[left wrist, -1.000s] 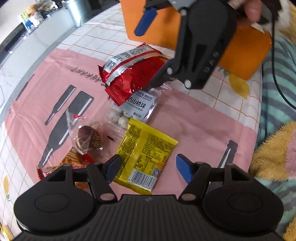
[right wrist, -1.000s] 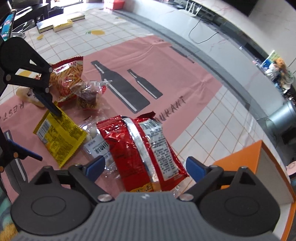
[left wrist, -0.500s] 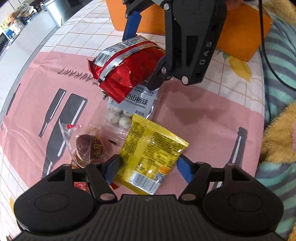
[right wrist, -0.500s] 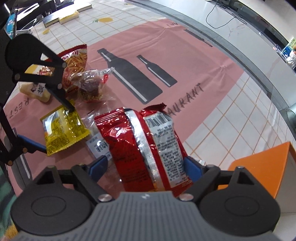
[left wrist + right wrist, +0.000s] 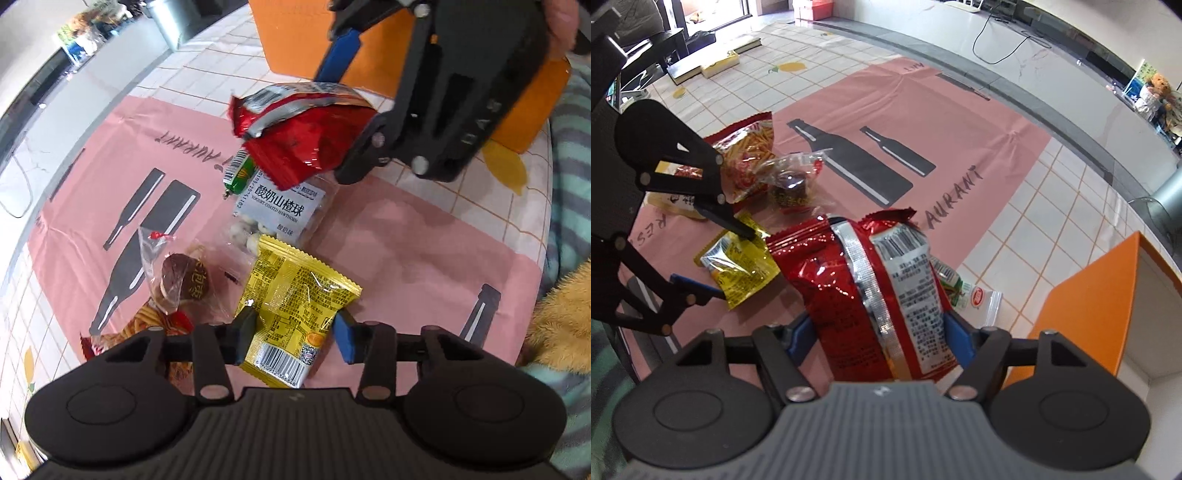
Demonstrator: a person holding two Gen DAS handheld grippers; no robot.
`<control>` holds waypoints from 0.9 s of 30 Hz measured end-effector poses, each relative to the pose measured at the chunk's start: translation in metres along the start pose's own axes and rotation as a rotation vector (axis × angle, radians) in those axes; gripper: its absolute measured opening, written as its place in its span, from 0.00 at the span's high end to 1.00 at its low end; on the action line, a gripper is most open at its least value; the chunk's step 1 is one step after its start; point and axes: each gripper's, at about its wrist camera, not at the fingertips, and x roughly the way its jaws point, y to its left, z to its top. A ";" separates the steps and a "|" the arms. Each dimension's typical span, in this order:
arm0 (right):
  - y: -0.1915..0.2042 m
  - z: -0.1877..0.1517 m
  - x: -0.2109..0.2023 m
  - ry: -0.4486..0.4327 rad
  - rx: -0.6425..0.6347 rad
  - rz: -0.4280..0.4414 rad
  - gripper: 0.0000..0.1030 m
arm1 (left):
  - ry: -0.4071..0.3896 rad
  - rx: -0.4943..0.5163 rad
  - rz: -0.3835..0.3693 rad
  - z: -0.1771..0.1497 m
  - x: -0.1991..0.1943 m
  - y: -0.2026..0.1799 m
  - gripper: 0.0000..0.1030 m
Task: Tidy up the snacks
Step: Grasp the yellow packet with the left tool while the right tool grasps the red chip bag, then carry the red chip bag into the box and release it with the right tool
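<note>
Left tongs (image 5: 293, 334) closing, pads pressing the yellow packet (image 5: 295, 295) on the pink mat (image 5: 406, 236). Right tongs (image 5: 879, 338) closing, gripping the raised red bag (image 5: 871, 288), likely bound for the far orange box (image 5: 1089, 302).

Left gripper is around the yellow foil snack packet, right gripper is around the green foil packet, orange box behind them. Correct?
Not quite. The right gripper is closing around the red foil chip bag, not a green packet, as the right wrist view shows. The left gripper is around the yellow foil snack packet, also closing, and the orange box stands behind them.
</note>
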 end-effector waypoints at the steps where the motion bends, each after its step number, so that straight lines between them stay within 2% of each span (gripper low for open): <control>1: 0.004 -0.002 -0.004 -0.006 0.002 -0.010 0.32 | -0.013 -0.010 0.002 -0.003 -0.003 -0.001 0.55; 7: 0.013 -0.014 -0.035 -0.031 0.072 -0.023 0.32 | -0.088 -0.071 0.061 -0.014 -0.037 -0.006 0.57; 11: 0.016 -0.024 -0.063 -0.066 0.180 -0.021 0.32 | -0.162 -0.185 0.066 -0.021 -0.066 -0.006 0.58; 12: 0.016 -0.028 -0.070 -0.078 0.209 -0.017 0.32 | -0.181 -0.209 0.070 -0.022 -0.072 -0.007 0.66; 20: 0.030 -0.061 -0.109 -0.149 0.361 -0.054 0.33 | -0.354 -0.382 0.084 -0.035 -0.119 -0.024 0.68; 23: 0.032 -0.071 -0.121 -0.172 0.401 -0.045 0.33 | -0.409 -0.400 0.079 -0.034 -0.134 -0.030 0.69; 27: 0.027 -0.079 -0.144 -0.205 0.408 -0.076 0.33 | -0.437 -0.411 0.076 -0.020 -0.151 -0.036 0.69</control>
